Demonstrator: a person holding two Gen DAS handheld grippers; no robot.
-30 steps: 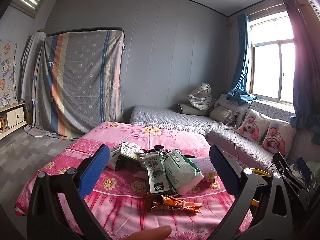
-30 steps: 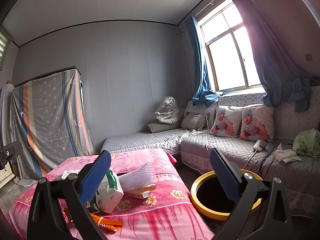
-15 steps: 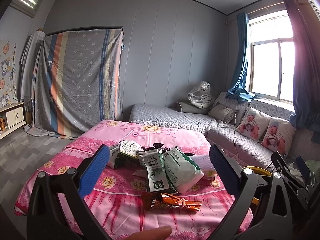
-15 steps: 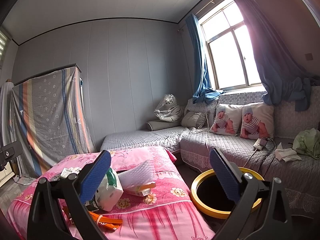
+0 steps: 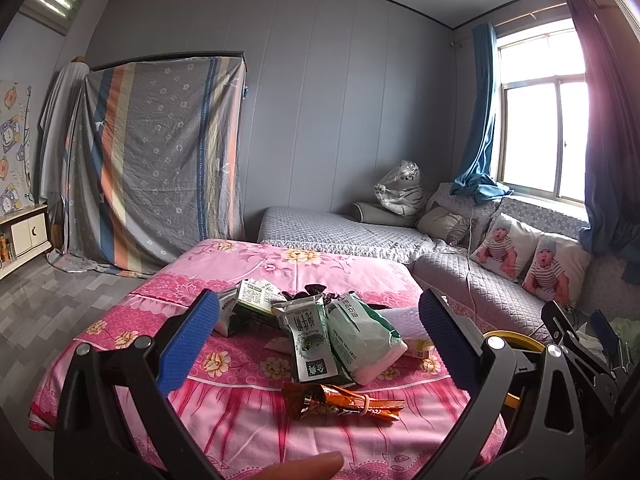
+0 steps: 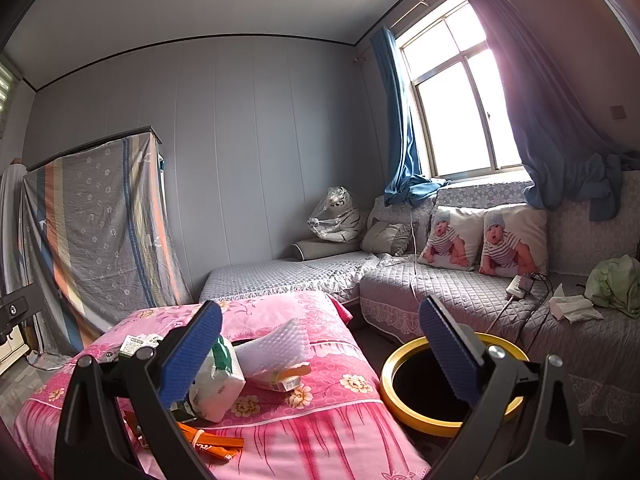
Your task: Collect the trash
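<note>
Wrappers (image 5: 320,332) heaped ahead of left gripper (image 5: 316,336) – jaws wide

Pink floral cloth (image 5: 320,268) covers the tabletop; an orange wrapper (image 5: 344,402) lies nearest, green-and-white packets (image 5: 360,336) behind it. The bin's rim (image 6: 390,392) is yellow, the sofa (image 6: 448,292) quilted grey.

Both wrist views face the near pink table (image 5: 248,364), right view offset rightward.

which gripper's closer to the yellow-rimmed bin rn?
Right. The right gripper hangs open beside the yellow-rimmed bin; the left gripper faces the trash pile, with the bin off to its right.
</note>
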